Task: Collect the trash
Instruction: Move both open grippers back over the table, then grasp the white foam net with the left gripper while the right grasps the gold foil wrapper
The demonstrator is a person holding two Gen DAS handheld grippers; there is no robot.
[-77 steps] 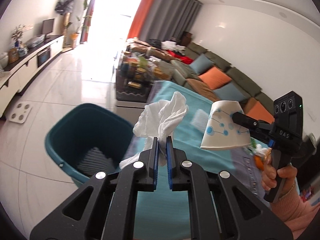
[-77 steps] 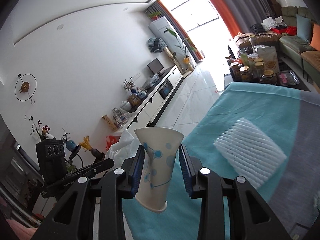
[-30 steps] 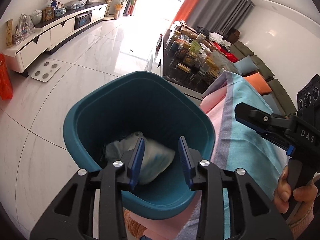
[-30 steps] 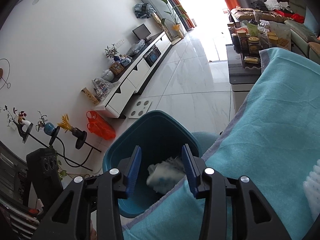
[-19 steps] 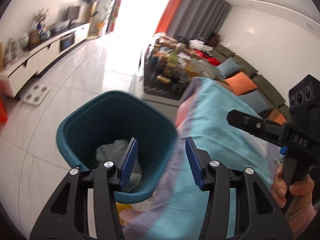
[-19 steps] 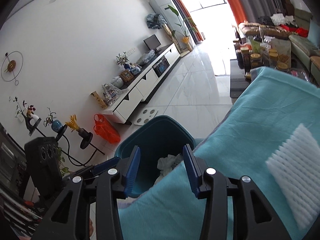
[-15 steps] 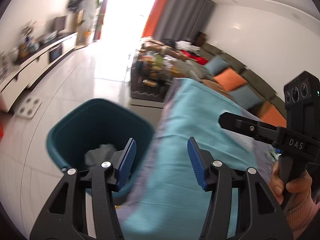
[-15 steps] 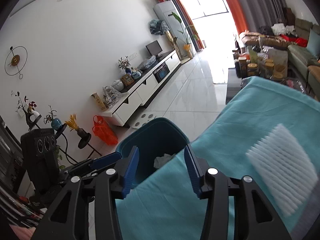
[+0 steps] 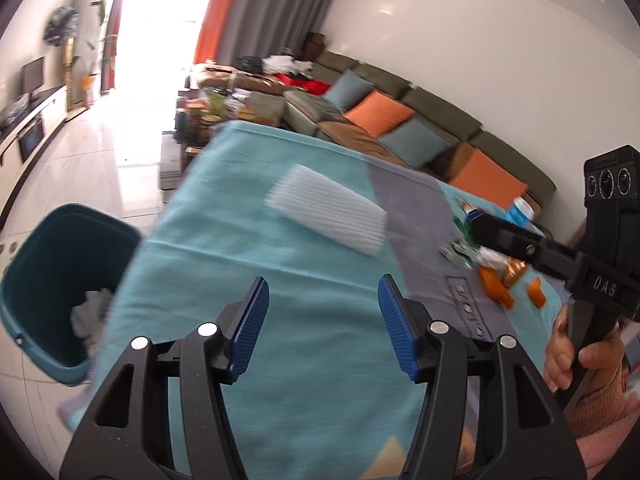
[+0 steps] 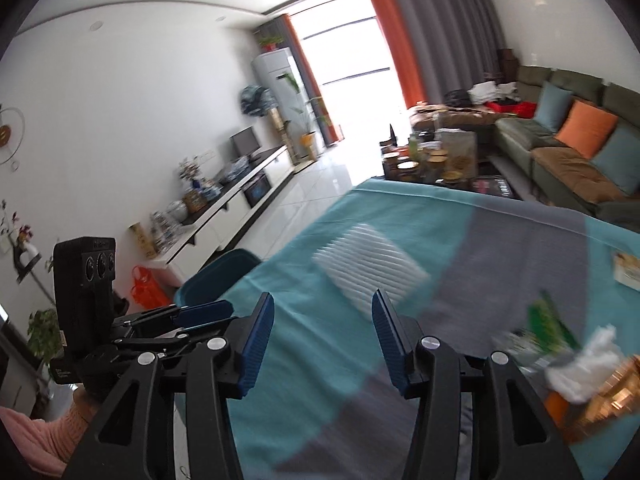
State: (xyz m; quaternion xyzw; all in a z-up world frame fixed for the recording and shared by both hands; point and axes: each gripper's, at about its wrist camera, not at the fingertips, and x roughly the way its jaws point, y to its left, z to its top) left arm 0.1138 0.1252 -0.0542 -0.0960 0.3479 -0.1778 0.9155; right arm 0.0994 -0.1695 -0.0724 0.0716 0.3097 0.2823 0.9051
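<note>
A teal and grey cloth point(image 9: 248, 256) covers the table and fills the middle and lower part of both wrist views. At the left edge of the left wrist view a teal bin point(image 9: 44, 240) stands on the pale tiled floor beside the table, with crumpled white paper point(image 9: 90, 312) lying inside it; in the right wrist view only its rim point(image 10: 218, 270) shows, left of centre, past the cloth's edge. A white ribbed foam sheet point(image 9: 328, 210) lies flat on the cloth, above centre in the left view – blurred in both. The left gripper point(image 9: 322, 322) hangs over bare cloth at lower centre with its blue pads spread apart and nothing between them; its jaws have just been opening. The right gripper point(image 10: 322, 338) is likewise released, empty, its jaws having just widened too (a hand point(image 9: 576, 354) in a pink sleeve grips its handle at the right edge of the left view). At the lower right of the right view sits a loose heap of trash – crumpled white tissue point(image 10: 580, 364), a green wrapper point(image 10: 550, 326), orange scraps point(image 9: 496, 290).
</note>
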